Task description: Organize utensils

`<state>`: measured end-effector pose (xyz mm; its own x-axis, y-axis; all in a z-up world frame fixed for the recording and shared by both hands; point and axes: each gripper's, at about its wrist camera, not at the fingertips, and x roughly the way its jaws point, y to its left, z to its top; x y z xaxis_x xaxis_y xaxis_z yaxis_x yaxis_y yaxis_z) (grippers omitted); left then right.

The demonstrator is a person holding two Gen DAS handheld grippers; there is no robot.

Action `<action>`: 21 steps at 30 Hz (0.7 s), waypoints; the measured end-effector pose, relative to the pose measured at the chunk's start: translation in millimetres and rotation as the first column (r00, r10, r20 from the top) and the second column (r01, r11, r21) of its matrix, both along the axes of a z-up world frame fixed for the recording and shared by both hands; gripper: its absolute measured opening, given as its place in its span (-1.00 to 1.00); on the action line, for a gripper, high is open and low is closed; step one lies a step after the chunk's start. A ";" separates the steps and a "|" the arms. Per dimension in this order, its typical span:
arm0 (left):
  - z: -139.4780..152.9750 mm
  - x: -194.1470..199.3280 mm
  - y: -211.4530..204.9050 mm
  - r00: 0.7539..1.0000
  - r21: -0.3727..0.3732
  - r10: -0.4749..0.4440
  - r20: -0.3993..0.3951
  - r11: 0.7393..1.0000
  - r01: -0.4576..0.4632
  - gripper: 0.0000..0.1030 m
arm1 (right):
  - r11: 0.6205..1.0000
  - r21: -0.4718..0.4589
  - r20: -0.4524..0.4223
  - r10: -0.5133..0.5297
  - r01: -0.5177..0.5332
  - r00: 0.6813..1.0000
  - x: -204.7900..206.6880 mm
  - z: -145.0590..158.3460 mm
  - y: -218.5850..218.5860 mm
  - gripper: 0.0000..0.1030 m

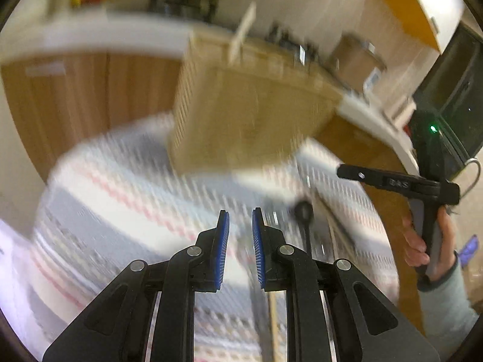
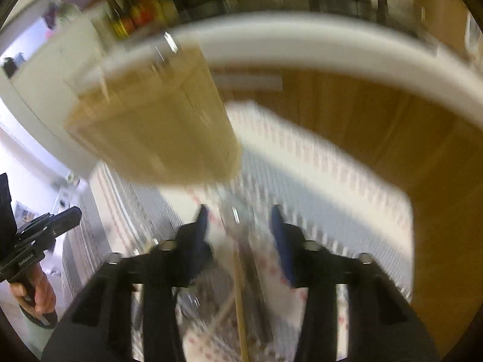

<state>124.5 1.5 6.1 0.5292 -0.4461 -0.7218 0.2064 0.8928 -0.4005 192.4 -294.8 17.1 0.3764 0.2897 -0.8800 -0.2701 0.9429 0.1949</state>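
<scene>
Both views are motion-blurred. A wooden utensil organizer box stands on a striped cloth; it also shows in the right wrist view. A black spoon and a wooden stick lie on the cloth just right of my left gripper, whose blue pads stand a little apart with nothing between them. My right gripper is open above loose utensils, with a wooden stick lying between its fingers below. The right gripper also appears at the right of the left wrist view.
The cloth covers a wooden table with a white counter edge behind. Cups and tools stick out of the organizer's top. The left gripper shows at the left edge of the right wrist view.
</scene>
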 end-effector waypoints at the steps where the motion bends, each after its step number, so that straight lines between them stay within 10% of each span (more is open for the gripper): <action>1: -9.3 -0.4 -5.5 0.999 0.009 -0.017 -0.039 1.000 0.017 -0.72 | 1.000 -0.006 -0.018 0.004 -0.004 1.000 -1.5 -6.8 -0.8 -0.40; 16: -49.0 -5.9 -60.0 0.983 0.213 -0.092 -0.162 0.969 0.125 -0.72 | 0.999 -0.032 -0.092 0.036 -0.039 0.995 0.6 -29.5 -0.6 -0.46; 21: -52.0 -3.7 -68.8 0.983 0.245 -0.093 -0.157 0.961 0.130 -0.77 | 0.994 -0.097 -0.079 0.052 -0.060 0.996 4.6 -33.1 11.4 -0.80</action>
<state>120.9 -67.3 -45.9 0.3703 -0.2892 -0.8828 0.2678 0.9432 -0.1967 197.0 -283.4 -15.9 0.2931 0.2183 -0.9308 -0.3107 0.9425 0.1232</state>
